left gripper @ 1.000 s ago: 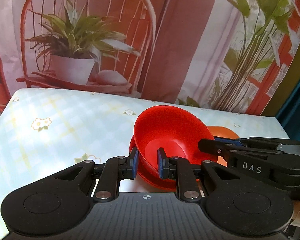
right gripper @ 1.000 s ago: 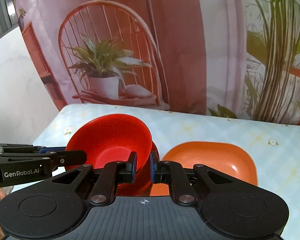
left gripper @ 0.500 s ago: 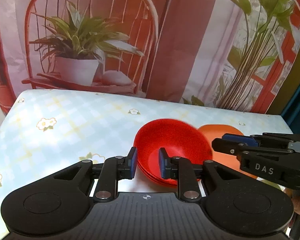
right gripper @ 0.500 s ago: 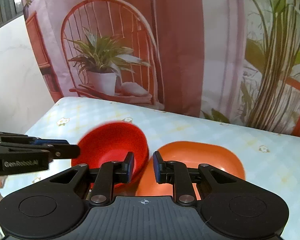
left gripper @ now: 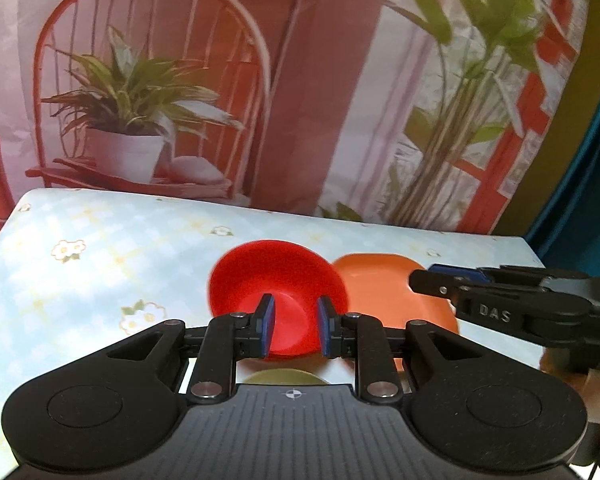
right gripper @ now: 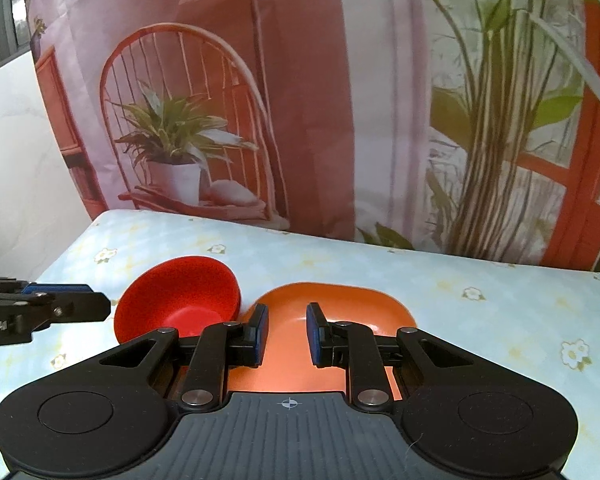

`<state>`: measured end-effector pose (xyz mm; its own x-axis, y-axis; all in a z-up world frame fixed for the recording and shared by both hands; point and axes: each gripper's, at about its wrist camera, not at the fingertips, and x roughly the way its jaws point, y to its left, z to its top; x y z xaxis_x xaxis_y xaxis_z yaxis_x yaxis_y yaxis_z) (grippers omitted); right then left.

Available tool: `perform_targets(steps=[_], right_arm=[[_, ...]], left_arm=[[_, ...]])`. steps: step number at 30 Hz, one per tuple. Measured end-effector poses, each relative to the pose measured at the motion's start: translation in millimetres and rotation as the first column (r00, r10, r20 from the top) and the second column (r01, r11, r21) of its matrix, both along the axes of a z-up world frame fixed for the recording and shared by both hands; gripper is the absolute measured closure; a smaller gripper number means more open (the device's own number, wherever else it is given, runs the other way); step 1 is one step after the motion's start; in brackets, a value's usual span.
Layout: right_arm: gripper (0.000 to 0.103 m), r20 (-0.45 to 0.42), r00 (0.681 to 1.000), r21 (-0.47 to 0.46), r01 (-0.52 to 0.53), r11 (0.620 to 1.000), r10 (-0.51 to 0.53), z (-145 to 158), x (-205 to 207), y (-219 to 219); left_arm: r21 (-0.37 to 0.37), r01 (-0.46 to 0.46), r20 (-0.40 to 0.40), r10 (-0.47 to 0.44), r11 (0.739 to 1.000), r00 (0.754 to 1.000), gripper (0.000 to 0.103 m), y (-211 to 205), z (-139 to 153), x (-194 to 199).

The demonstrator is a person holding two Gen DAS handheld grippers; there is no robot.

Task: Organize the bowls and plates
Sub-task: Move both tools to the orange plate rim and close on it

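A red bowl [left gripper: 278,292] [right gripper: 180,296] sits upright on the flowered tablecloth. An orange plate [left gripper: 380,292] [right gripper: 340,308] lies right beside it on its right, touching or nearly so. My left gripper [left gripper: 296,330] hovers short of the bowl's near rim, jaws a little apart with nothing between them. My right gripper [right gripper: 286,334] hangs over the near part of the orange plate, jaws also apart and empty. Each gripper shows in the other's view: the right gripper [left gripper: 448,284], the left gripper [right gripper: 80,306].
The table [left gripper: 100,248] has a light blue flower-print cloth and ends at a printed backdrop [right gripper: 300,120] of a chair and plants. A yellow-green dish rim [left gripper: 280,378] peeks out just under my left gripper. A hand [left gripper: 556,364] shows at the right edge.
The red bowl, held tilted between both grippers, came down onto the red dish beneath it. Both grippers let go of its rim and drew back and up.
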<state>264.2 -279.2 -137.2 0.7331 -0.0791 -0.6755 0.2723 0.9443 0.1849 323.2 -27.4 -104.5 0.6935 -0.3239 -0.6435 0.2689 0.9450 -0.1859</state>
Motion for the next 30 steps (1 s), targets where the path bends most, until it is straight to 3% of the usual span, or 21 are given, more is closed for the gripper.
perform_targets(steps=[8, 15, 25, 30], right_arm=[[0.083, -0.003, 0.999, -0.005, 0.039, 0.999, -0.039, -3.3, -18.6, -16.6], [0.083, -0.021, 0.995, -0.015, 0.100, 0.995, -0.101, -17.6, -37.0, -41.9], [0.083, -0.062, 0.994, -0.003, 0.092, 0.996, -0.092, -39.5, -32.1, -64.3], [0.083, -0.090, 0.993, 0.013, 0.083, 0.996, -0.081, -49.6, -23.9, -67.1]], left_arm=[[-0.018, 0.048, -0.029, -0.049, 0.999, 0.998, 0.079, -25.9, -6.1, -6.4], [-0.033, 0.063, -0.110, -0.067, 0.997, 0.992, 0.079, -53.7, -25.5, -0.3], [-0.012, -0.038, -0.223, 0.034, 0.999, 0.974, 0.078, -68.5, -44.4, 22.4], [-0.042, -0.086, -0.266, 0.072, 0.995, 0.961, 0.070, -66.0, -50.9, 32.5]])
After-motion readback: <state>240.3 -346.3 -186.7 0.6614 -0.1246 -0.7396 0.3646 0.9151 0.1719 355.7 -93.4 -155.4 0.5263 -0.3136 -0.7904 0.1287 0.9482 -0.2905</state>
